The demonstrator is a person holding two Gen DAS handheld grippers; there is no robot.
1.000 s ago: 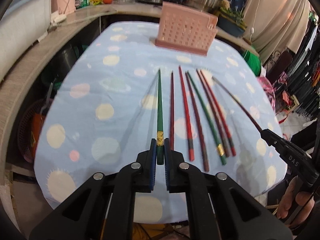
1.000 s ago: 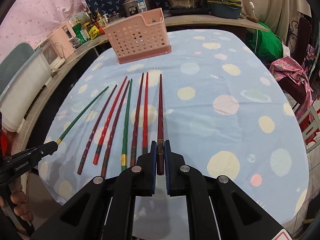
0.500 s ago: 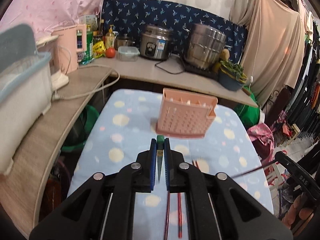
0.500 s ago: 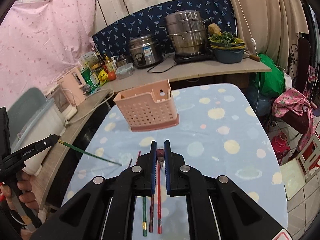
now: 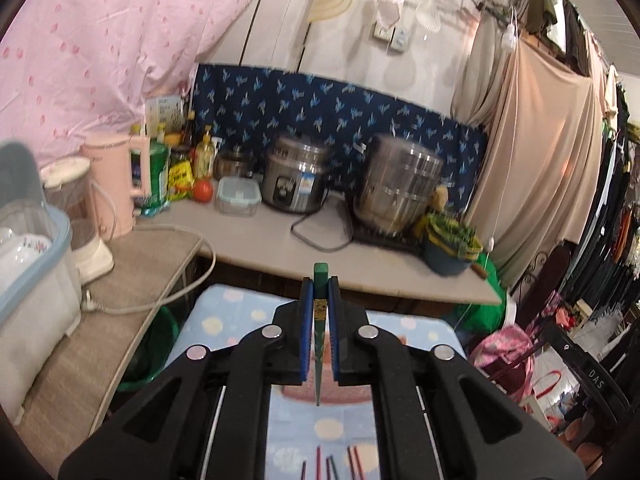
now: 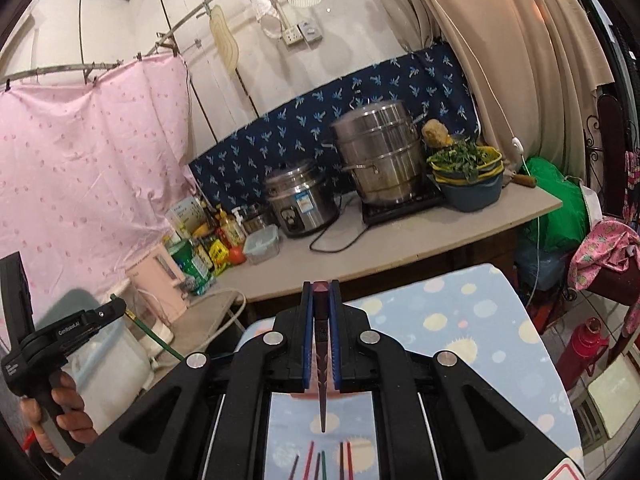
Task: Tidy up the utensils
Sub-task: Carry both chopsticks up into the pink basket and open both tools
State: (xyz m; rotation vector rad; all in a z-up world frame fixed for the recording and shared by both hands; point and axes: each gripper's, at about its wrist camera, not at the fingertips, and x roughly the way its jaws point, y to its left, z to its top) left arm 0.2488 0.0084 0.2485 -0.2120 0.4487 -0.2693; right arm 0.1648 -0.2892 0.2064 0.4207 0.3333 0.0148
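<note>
My left gripper (image 5: 319,334) clamps green chopstick (image 5: 318,356), right gripper (image 6: 320,334) clamps maroon chopstick (image 6: 321,364); both now lifted, tips down over table's (image 6: 472,320) far end. Pink basket base (image 5: 320,394) below; drop next.

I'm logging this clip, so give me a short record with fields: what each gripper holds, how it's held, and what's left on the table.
left gripper: shut on green chopstick, thick end up, tip pointing down
right gripper: shut on dark red chopstick, thick end up, tip pointing down
table: blue cloth with pale dots
left on table: remaining chopsticks, only their tips in view
pink basket: mostly hidden behind the grippers
</note>
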